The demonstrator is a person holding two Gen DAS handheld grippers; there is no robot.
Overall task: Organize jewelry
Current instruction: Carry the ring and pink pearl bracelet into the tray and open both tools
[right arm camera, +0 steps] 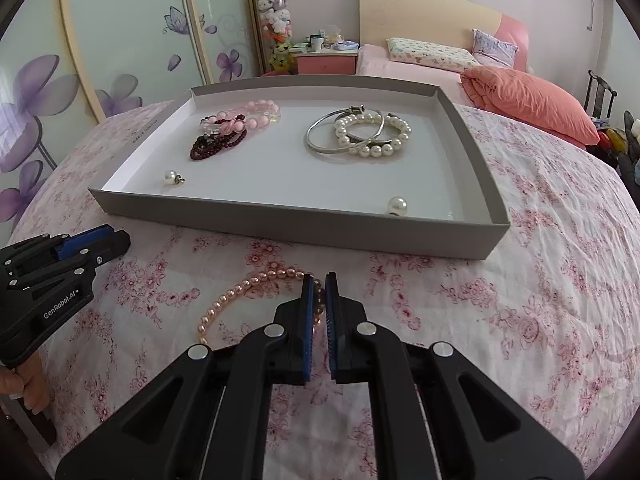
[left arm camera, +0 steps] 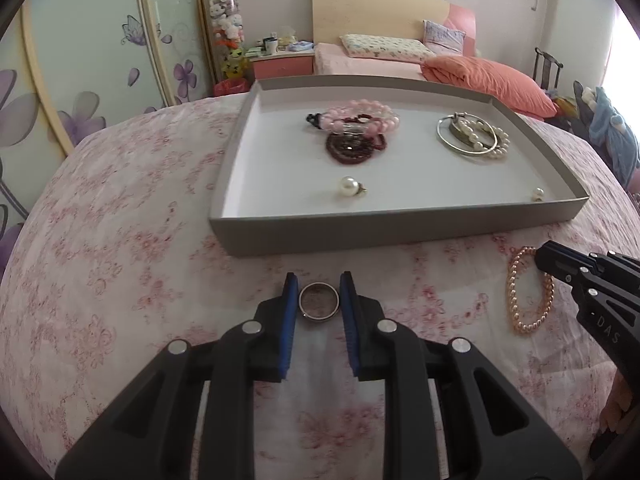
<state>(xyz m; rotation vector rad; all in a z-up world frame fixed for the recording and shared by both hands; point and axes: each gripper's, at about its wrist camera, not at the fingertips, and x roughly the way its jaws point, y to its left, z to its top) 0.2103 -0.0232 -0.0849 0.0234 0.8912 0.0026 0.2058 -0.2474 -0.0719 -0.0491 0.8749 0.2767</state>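
Two pieces are left out on the floral bedspread (left arm camera: 120, 280), both just in front of the grey tray (left arm camera: 400, 232): a silver ring (left arm camera: 319, 300) and a rose-gold pearl bracelet (right arm camera: 248, 292).

Ring first. It looks like plain polished metal, so I'd guess light, rigid and pretty slippery, and it lies flat on soft fabric that will give underneath. Best bet is probably pinching it across the outside of the band, which is exactly how the left gripper (left arm camera: 319, 300) is lined up. Its blue pads (left arm camera: 291, 316) sit either side of the ring, about touching the band, though I can't tell whether they're actually squeezing yet or just bracketing it.

The bracelet is the opposite kind of thing: a floppy beaded loop, light, and it'll sag and swing once lifted. Round beads can roll out of a pinch, so grabbing one short stretch of the strand square between the pads seems safest. The right gripper (right arm camera: 316, 292) is nearly shut, only a narrow slit between the jaws, and the near part of the strand runs right through that slit. Looks like it has the beads clamped.

Already in the tray: pink bead bracelets (right arm camera: 248, 114) on a dark red bead strand (right arm camera: 216, 144), silver bangles (right arm camera: 344, 132) with a white pearl bracelet (right arm camera: 376, 136), plus two loose pearl drops (right arm camera: 170, 178).
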